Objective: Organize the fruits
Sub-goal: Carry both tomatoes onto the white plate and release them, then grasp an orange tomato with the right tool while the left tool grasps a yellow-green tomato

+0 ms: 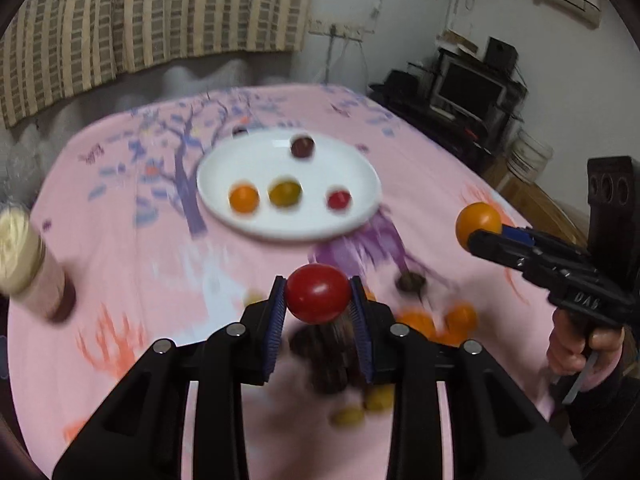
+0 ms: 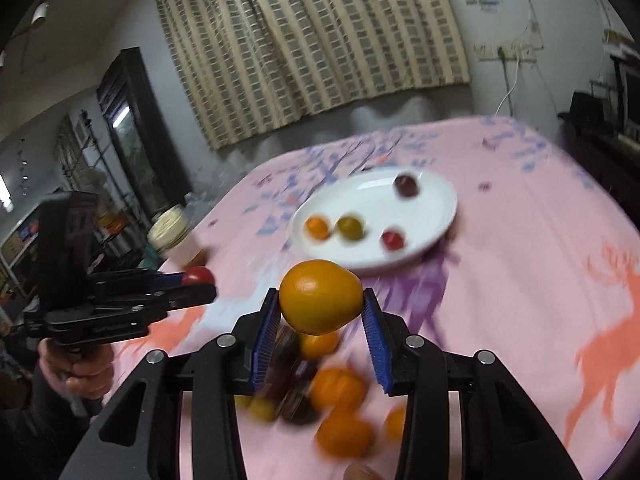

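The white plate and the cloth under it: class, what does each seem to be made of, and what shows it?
White plate: probably glazed ceramic, perhaps melamine; it looks smooth and glossy, with a bright highlight near the rim.
Pink cloth: a soft matte printed fabric with tree and deer patterns and no shine.

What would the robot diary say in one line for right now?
left gripper: shut on red tomato | right gripper: shut on orange tomato | white plate: four fruits | loose fruits: on cloth
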{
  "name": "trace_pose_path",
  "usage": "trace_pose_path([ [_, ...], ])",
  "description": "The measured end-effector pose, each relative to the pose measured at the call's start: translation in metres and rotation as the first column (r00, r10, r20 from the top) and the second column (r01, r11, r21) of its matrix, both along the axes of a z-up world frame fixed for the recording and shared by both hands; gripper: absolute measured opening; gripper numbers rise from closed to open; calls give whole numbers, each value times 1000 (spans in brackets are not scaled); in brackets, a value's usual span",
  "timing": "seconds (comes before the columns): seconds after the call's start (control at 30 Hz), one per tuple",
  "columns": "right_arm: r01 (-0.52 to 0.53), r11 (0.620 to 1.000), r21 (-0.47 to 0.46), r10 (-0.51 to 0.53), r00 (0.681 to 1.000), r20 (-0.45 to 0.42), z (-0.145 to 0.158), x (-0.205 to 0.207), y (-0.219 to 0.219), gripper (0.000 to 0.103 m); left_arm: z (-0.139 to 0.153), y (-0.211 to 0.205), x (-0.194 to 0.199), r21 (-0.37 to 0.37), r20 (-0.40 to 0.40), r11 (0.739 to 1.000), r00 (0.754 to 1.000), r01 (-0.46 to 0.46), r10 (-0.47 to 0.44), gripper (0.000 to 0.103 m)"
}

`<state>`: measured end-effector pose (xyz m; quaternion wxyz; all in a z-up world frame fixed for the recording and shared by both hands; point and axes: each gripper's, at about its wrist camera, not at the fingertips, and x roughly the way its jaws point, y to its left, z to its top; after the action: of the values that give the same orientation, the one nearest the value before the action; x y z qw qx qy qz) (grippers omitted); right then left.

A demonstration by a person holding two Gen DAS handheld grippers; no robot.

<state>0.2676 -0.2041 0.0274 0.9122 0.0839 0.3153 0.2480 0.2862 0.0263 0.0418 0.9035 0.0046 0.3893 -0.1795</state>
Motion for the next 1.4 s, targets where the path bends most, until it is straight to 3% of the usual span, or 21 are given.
trace_pose_path([
  [0.1,46,998,-39,-46,999,0,-4,67,5,42,-1,-14,59,17,-2,999,999,-35,35,31],
  [0.2,64,994,-83,-68,996,-50,-23,126,12,42,-20,-30,115,46,-69,997,995,-67,70,31],
  [0.33,39,989,-140,-52,994,-91,-44,163,22,45,-42,-46,151,117,-100,989,989,-93,105,31],
  [0.37,38,987,-156,-52,994,-91,-47,165,24,52,-44,-46,153,125,-98,986,988,-107,120,44],
  [0.4,43,985,-168,-59,994,-87,-48,165,24,62,-42,-45,152,133,-89,983,986,-129,142,67],
  [0.47,51,986,-158,-64,995,-74,-44,156,20,62,-33,-38,139,146,-26,972,982,-182,188,91],
  [0.5,38,988,-147,-47,997,-63,-36,145,17,62,-28,-35,130,133,-1,975,983,-180,181,94],
  [0.6,0,990,-144,-3,1000,-17,-17,104,12,69,-14,-20,94,98,9,984,989,-145,145,95],
  [0.73,-86,983,-164,90,996,15,-9,33,7,70,-9,0,29,84,64,981,983,-175,170,98],
  [0.9,-168,949,-267,179,984,19,-24,-49,13,70,-29,19,-41,42,51,980,980,-192,190,98],
  [1.0,-174,907,-382,205,978,40,-35,-78,24,69,-50,24,-72,40,20,981,982,-189,189,98],
  [1.2,-227,829,-511,259,966,-9,-56,-79,38,68,-64,31,-112,72,7,980,982,-188,188,98],
  [1.4,-230,779,-584,252,967,-45,-78,-68,49,50,-69,32,-129,88,18,985,988,-152,151,98],
])
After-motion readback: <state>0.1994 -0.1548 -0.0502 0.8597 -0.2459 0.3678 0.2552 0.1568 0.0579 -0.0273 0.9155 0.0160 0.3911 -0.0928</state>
